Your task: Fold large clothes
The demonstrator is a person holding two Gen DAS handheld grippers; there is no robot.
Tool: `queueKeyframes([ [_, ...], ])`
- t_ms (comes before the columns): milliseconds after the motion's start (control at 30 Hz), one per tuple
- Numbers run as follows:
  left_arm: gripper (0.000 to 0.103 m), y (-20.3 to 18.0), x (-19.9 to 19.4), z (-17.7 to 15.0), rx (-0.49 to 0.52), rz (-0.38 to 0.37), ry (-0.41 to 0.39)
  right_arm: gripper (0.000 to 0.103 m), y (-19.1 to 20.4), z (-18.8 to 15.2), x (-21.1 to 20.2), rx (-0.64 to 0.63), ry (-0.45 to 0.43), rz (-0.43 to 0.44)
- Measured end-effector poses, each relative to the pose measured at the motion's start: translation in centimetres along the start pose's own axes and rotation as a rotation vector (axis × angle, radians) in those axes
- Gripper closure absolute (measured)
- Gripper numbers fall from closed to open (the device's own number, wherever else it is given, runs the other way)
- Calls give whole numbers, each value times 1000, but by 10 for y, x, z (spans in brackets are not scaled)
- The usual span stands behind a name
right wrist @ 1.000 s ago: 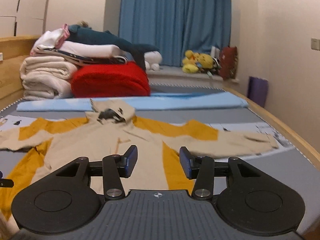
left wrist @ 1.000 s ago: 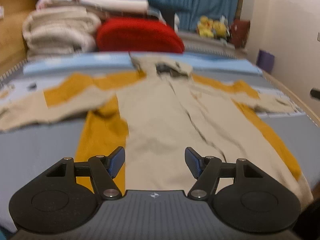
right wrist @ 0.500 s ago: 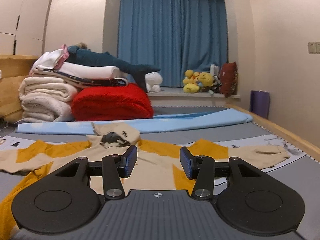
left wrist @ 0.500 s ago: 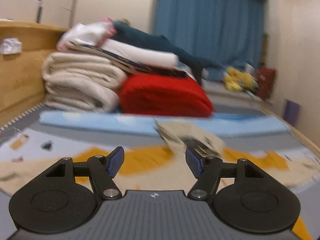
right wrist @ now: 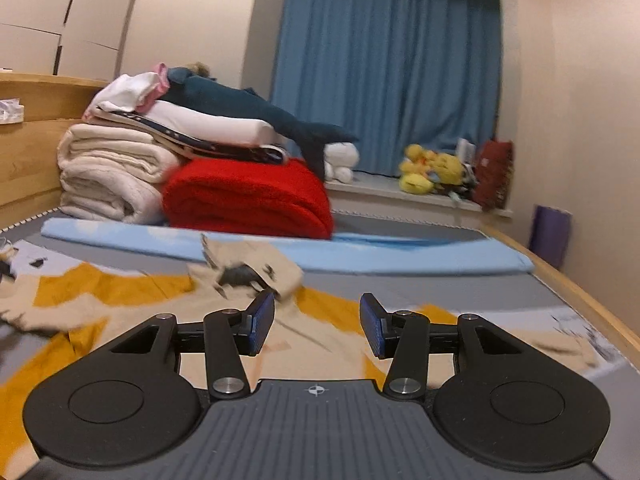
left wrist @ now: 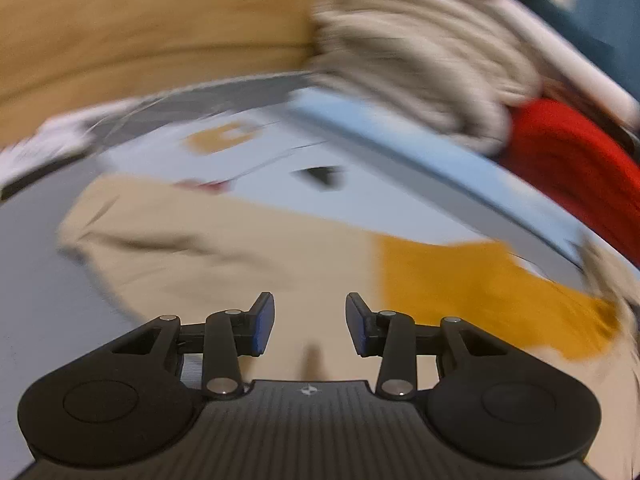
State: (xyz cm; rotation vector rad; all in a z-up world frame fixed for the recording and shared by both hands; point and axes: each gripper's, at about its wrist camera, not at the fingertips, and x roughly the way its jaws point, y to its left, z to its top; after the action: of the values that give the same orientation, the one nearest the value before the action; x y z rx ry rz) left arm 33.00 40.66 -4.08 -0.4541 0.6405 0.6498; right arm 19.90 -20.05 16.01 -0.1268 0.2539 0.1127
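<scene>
The beige-and-mustard onesie [right wrist: 132,300] was spread flat on the grey bed [right wrist: 460,284]. Within the last second the left gripper [left wrist: 310,322] had been swung from the torso to the left sleeve [left wrist: 168,240], apparently for a first fold. Both the left and the right gripper [right wrist: 317,326] were held open, empty. Bare mattress was left past the cuff; folded blankets [right wrist: 116,176] lay well behind.

Left wrist view low, tilted, over sleeve [left wrist: 208,248]; right faces curtain [right wrist: 384,68]; both share red blanket [right wrist: 248,200].

Right hand-held gripper [right wrist: 317,322] agape, empty, above spread beige-and-mustard hoodie [right wrist: 320,340]
</scene>
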Motion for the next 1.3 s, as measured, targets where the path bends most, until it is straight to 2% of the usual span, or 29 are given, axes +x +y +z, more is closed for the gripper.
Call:
queueKeyframes([
  [67,55,33,10,8,-91,47,13,54,19,14,26,15,-11,42],
  [133,47,65,15,13,-170,80,14,55,37,20,51,25,-22,92],
  [167,46,80,17,15,-192,98,11,62,47,20,65,23,-21,116],
  [200,43,95,20,18,-216,125,6,73,53,18,73,23,-19,132],
  [233,43,106,24,20,-242,144,5,77,58,14,81,28,-13,148],
  [300,43,130,28,20,-309,156,10,85,67,3,97,60,44,171],
  [367,43,147,35,19,-376,150,18,87,72,-3,111,93,124,201],
  [467,44,157,37,19,-418,144,-8,87,80,-3,121,102,172,238],
  [500,49,159,38,20,-429,143,-14,87,81,-3,123,94,175,246],
  [533,77,158,40,20,-439,138,-16,87,82,-3,124,92,177,251],
  [567,94,155,39,19,-451,124,-12,87,81,-4,125,97,179,255],
  [600,101,152,36,20,-455,126,-23,87,81,-4,126,103,184,258],
  [667,103,134,27,25,-405,164,-75,88,78,-5,128,118,198,245],
  [733,103,99,7,37,-308,171,-152,97,76,-4,131,124,217,224],
  [800,103,57,-19,48,-217,114,-228,101,70,-5,130,126,228,205],
  [867,103,1,-53,53,-104,6,-293,102,63,-6,129,127,235,192],
  [933,103,-58,-90,44,3,-131,-336,103,57,-9,128,130,257,173],
  [1033,103,-151,-144,8,169,-365,-350,103,45,-16,127,144,297,142],
  [1100,102,-205,-174,-24,260,-517,-305,102,37,-20,126,155,321,119],
  [1133,100,-228,-184,-41,295,-597,-256,101,32,-22,126,168,332,113],
  [1167,95,-251,-190,-59,343,-687,-178,101,28,-24,125,181,341,110],
  [1200,80,-273,-195,-78,407,-775,-75,101,22,-25,126,203,353,101],
  [1233,74,-286,-200,-92,446,-811,-8,100,18,-26,126,219,364,97],
  [1300,73,-297,-213,-109,484,-834,69,92,8,-25,127,261,377,100],
])
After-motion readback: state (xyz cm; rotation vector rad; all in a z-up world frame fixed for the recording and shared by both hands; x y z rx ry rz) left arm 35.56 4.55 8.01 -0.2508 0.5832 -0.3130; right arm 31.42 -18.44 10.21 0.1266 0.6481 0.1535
